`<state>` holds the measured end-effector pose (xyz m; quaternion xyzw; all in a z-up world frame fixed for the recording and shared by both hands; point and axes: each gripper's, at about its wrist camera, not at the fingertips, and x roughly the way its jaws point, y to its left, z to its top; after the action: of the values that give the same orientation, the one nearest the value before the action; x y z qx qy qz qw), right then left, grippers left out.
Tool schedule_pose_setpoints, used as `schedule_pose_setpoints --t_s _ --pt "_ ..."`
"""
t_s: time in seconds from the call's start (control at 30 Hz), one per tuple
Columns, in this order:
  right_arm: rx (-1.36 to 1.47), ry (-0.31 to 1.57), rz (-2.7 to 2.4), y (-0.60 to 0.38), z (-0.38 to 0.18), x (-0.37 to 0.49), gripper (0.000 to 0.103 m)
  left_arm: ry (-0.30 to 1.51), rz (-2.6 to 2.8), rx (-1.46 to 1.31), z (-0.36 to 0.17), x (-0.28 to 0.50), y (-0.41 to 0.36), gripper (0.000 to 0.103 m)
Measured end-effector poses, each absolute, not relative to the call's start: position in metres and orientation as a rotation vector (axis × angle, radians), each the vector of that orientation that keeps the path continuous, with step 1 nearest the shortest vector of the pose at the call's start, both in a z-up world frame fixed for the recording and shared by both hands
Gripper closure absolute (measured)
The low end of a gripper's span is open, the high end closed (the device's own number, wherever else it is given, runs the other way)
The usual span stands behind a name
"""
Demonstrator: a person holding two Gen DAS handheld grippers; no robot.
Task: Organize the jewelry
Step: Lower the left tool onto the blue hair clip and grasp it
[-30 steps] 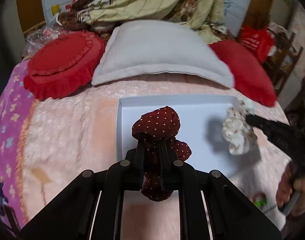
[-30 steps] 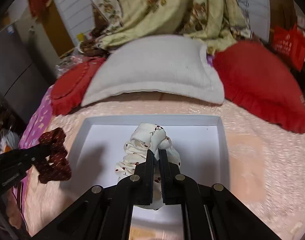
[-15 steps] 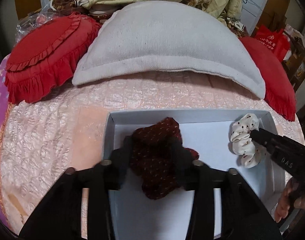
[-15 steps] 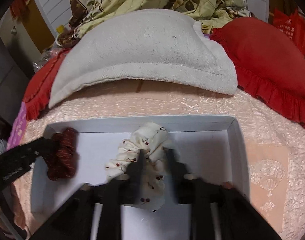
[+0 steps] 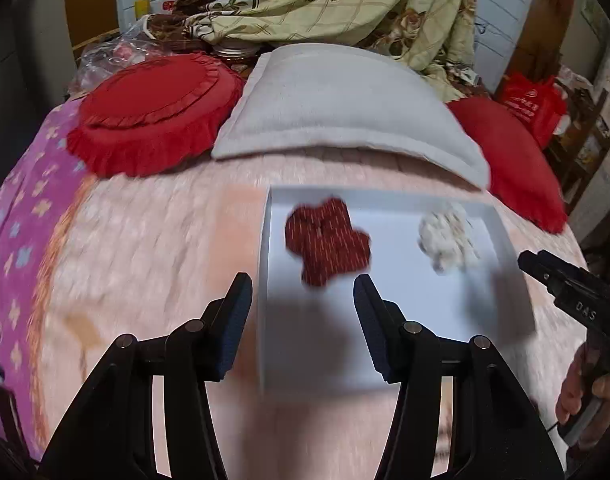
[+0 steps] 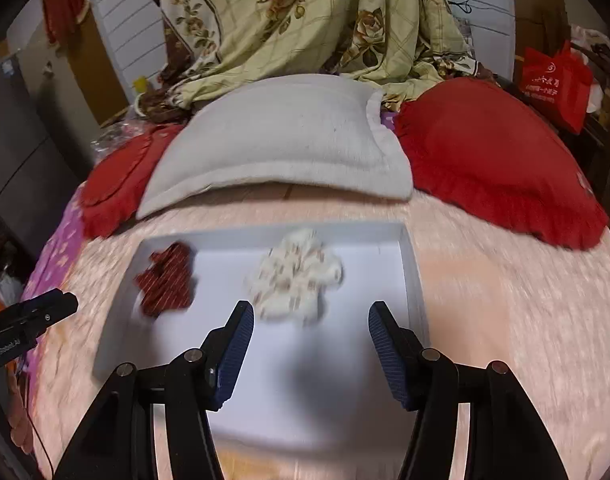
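Here, two hand-held grippers hung over a white tray point(image 6: 409, 276) set on a pink quilted bedspread point(image 6: 505, 320), both views smeared by motion. Nearest the lens, the left gripper point(image 5: 303, 282) had its jaws opening, nothing between the blue pads; its left finger stood over the bedspread just outside the tray's left wall, its right finger over the tray floor. The right gripper point(image 6: 311, 308) likewise had its jaws opening and empty, both fingers above the tray's floor.

Inside the tray, a dark red dotted scrunchie point(image 5: 327, 246) lay flat near the left wall, just beyond the left gripper's tips. A cream patterned scrunchie point(image 6: 295, 278) lay near the tray's middle toward the far wall, just beyond the right gripper's tips and apart from the red one.

At the tray's right side, in the left wrist view, a person's hand point(image 5: 581, 388) gripped the right tool's handle.

Beyond the tray's far wall sat a pale grey pillow point(image 6: 281, 140), flanked by a round red frilled cushion point(image 5: 157, 108) on the left and a red cushion point(image 6: 493, 160) on the right. Behind them rose a heaped floral quilt point(image 6: 305, 20).
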<state>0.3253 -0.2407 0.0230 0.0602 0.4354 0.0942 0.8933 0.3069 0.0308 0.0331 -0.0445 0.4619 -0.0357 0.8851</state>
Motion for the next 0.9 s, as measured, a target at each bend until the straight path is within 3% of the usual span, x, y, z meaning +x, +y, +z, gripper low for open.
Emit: schedule_pose_setpoints --t_s 0.4,0.8,0.87,0.9 --pt "0.063 0.899 0.228 -0.231 0.01 0.165 0.038 0.965 -0.041 -0.054 0.014 0.156 0.018 0.05" --pt "0.199 0.969 0.147 -0.256 -0.034 0.084 0.038 1.024 -0.046 -0.106 -0.029 0.096 0.014 0.051" --pt "0.194 0.97 0.118 -0.259 -0.038 0.077 0.035 1.03 -0.062 -0.125 -0.033 0.094 0.014 0.051" --pt "0.187 0.965 0.102 -0.259 -0.038 0.074 0.029 1.032 -0.07 -0.13 -0.034 0.094 0.013 0.051"
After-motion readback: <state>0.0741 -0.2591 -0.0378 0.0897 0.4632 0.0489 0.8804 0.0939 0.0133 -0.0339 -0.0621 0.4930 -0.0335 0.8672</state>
